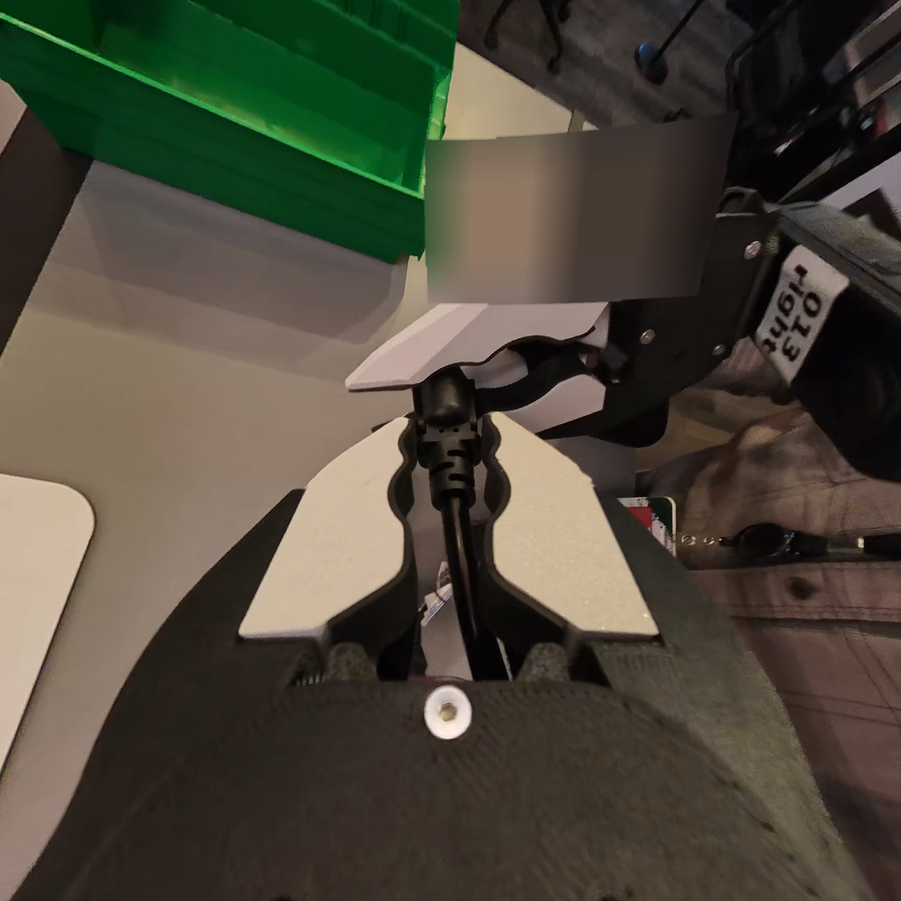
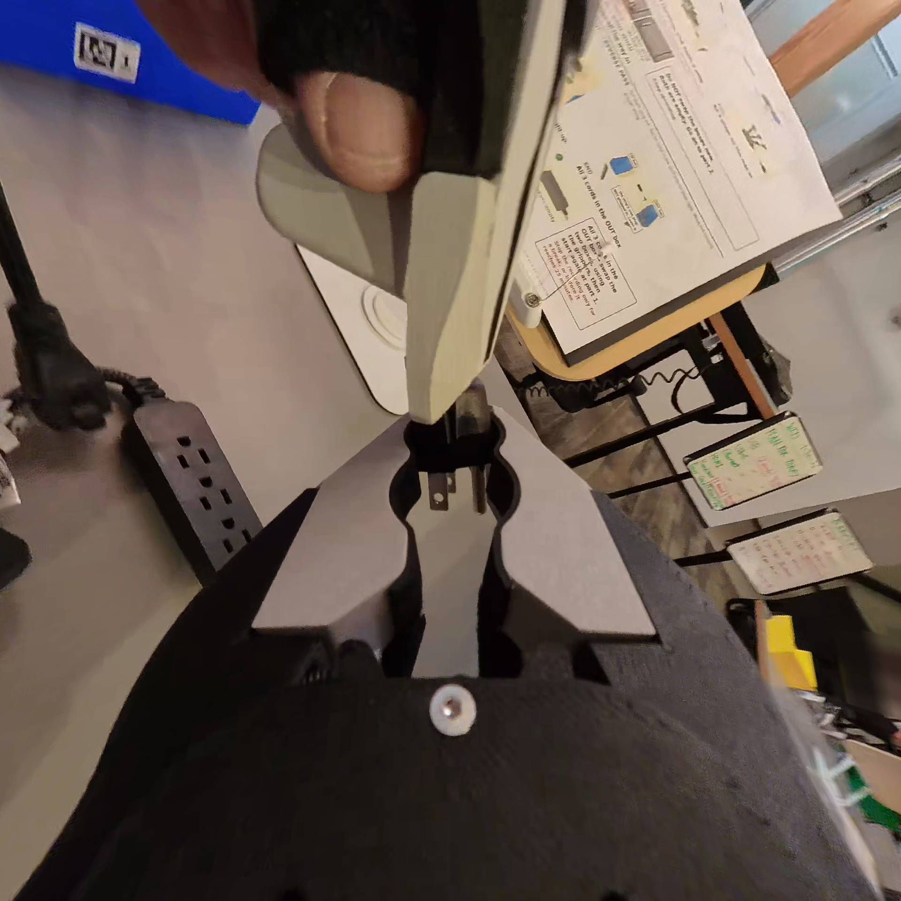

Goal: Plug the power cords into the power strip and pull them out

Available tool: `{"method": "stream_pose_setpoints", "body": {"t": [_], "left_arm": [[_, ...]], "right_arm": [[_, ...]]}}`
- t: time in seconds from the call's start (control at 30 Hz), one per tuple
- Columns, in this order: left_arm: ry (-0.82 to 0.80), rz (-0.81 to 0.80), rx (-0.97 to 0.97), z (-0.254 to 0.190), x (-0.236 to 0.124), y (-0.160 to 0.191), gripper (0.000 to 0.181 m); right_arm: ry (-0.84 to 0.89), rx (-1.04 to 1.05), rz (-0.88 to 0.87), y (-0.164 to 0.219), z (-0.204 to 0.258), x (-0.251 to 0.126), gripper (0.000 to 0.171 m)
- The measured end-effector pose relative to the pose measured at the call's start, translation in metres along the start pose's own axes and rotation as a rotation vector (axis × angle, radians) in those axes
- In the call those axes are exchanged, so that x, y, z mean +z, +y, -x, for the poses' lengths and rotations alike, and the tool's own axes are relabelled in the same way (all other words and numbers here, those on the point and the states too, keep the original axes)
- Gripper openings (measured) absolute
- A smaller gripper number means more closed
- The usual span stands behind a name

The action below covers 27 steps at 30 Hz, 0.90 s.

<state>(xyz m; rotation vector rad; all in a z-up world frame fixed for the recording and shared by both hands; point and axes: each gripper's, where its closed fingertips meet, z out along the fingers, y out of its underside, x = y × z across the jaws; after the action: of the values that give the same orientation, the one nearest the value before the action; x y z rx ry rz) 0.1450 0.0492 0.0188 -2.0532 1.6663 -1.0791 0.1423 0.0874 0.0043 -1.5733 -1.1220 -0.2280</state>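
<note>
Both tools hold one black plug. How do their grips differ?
The left hand-held gripper pinches the black plug at its ribbed cord end; the right hand-held gripper pinches its body by the prongs. The cord runs back between the left one's fingers; the prongs point back between the right one's. Both are shut on that plug.

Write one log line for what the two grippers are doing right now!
left gripper: shut on plug strain relief | right gripper: shut on plug, prongs bare | power strip: on table, sockets in view empty
</note>
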Motion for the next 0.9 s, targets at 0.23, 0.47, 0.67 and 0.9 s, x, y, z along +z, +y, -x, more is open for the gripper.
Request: {"method": "stream_pose_setpoints", "body": {"t": [0.23, 0.47, 0.67, 0.9], "left_arm": [[0.124, 0.025, 0.048, -0.009, -0.001, 0.000, 0.061], [0.088, 0.004, 0.116, -0.001, -0.003, -0.011, 0.035], [-0.004, -0.294, 0.060, 0.004, -0.007, -0.046, 0.027], [-0.100, -0.401, -0.011, 0.010, -0.016, -0.043, 0.038]], "right_arm": [[0.009, 0.241, -0.081, -0.006, -0.007, -0.002, 0.020], [0.033, 0.374, -0.088, -0.001, -0.012, 0.000, 0.020], [-0.027, 0.618, -0.146, 0.001, -0.004, 0.008, 0.019], [0.016, 0.599, -0.158, -0.002, -0.011, 0.009, 0.020]]}}
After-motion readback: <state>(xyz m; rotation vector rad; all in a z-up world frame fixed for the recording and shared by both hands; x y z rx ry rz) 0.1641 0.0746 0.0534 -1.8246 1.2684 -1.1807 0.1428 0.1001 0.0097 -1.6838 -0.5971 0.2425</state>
